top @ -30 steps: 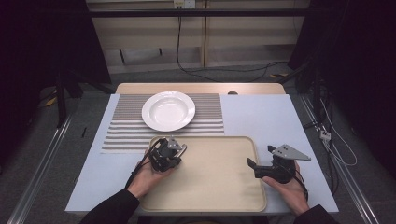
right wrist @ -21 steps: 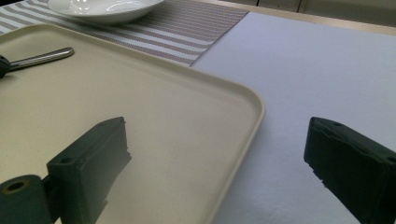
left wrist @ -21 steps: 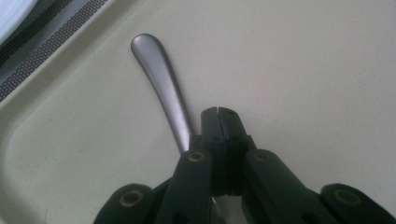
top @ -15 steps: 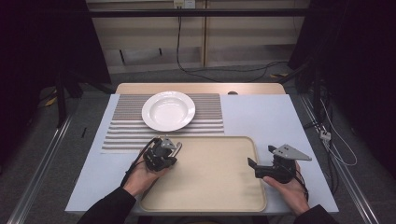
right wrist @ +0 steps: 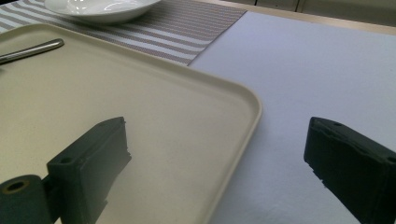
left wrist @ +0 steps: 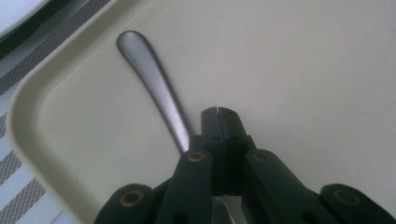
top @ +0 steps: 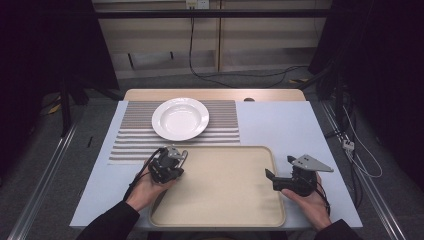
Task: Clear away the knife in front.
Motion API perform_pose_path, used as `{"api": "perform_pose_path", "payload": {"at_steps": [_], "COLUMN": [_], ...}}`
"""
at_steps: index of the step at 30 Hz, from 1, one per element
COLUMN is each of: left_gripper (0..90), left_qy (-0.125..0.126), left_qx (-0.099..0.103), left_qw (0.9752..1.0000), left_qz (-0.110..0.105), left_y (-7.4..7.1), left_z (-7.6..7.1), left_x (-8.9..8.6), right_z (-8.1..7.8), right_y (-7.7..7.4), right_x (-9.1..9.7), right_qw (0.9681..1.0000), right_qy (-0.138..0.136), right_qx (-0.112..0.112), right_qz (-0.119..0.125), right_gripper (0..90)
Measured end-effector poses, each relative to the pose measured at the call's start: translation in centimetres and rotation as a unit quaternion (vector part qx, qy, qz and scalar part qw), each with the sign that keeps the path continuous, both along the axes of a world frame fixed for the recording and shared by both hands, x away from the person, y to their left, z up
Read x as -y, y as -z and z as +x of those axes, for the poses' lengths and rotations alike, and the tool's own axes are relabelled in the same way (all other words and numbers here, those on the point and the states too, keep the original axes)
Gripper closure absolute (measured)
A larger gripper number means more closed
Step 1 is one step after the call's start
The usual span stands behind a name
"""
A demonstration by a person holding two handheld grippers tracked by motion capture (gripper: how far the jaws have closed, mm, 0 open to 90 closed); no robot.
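- High view: a beige tray (top: pixel 220 200) is seen on the near part of a pale blue table (top: pixel 280 122), with a striped placemat (top: pixel 130 142) behind its left half. A white plate (top: pixel 180 118) rests on that placemat, well apart from both grippers. The left gripper (top: pixel 169 167) is held over the tray's far left corner, gripped by the person's left hand (top: pixel 145 187). The right gripper (top: pixel 272 179) is held at the tray's right edge by the right hand (top: pixel 312 200), a grey three-cornered plate showing on top of it.

- Left gripper view: the two black jaws are seen pressed together at their tips, with no gap between them. A metal utensil handle (left wrist: pixel 154 84) lies on the tray floor, its rounded end pointing toward the tray's corner; the handle runs down beside and under the closed jaws. Whether the handle is pinched by the jaws or merely passes beneath them cannot be told. The utensil's working end is hidden behind the gripper body.

- Right gripper view: the jaws are seen spread wide, nothing between them. One jaw hangs over the tray floor, the other over the bare table, with the tray's rounded corner (right wrist: pixel 247 105) between. The handle's end (right wrist: pixel 32 50) is seen at the far left, and the plate farther back on the placemat.
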State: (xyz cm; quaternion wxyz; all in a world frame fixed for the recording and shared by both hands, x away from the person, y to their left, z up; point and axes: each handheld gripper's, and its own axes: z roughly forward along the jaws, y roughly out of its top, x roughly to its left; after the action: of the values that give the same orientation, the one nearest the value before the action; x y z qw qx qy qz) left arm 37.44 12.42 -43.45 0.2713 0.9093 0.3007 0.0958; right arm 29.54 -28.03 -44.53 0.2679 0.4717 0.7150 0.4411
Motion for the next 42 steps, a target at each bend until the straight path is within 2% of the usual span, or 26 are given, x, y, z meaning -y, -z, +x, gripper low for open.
{"api": "perform_pose_path", "payload": {"at_steps": [3, 10, 15, 30, 37, 42], "left_gripper": [90.0, 90.0, 90.0, 90.0, 90.0, 90.0], "left_qy": [-0.005, -0.008, -0.020, -0.041, -0.049, -0.049], "left_qx": [-0.003, -0.002, -0.002, -0.006, 0.000, 0.009], "left_qw": [0.9999, 0.9999, 0.9998, 0.9989, 0.9988, 0.9987], "left_qz": [-0.008, -0.008, -0.007, -0.019, -0.006, -0.007], "left_y": [0.1, 0.1, 0.0, 0.1, 0.0, 0.1], "left_z": [-0.1, -0.1, -0.2, -0.5, -0.5, -0.6], "left_x": [-0.6, -0.8, -1.1, -2.1, -2.3, -2.6], "right_z": [0.0, 0.1, 0.0, 0.1, 0.0, 0.1], "right_y": [0.0, 0.0, 0.0, 0.0, 0.0, 0.0], "right_x": [0.0, 0.0, -0.1, -0.1, -0.1, -0.1], "right_qw": [1.0000, 1.0000, 1.0000, 1.0000, 1.0000, 1.0000], "right_qy": [0.001, 0.001, -0.001, 0.001, 0.001, 0.001], "right_qx": [-0.002, -0.001, -0.001, -0.001, -0.001, -0.001], "right_qz": [0.000, 0.000, -0.001, -0.001, -0.001, -0.002], "right_gripper": [6.4, 6.4, 6.5, 6.5, 6.5, 6.6]}}
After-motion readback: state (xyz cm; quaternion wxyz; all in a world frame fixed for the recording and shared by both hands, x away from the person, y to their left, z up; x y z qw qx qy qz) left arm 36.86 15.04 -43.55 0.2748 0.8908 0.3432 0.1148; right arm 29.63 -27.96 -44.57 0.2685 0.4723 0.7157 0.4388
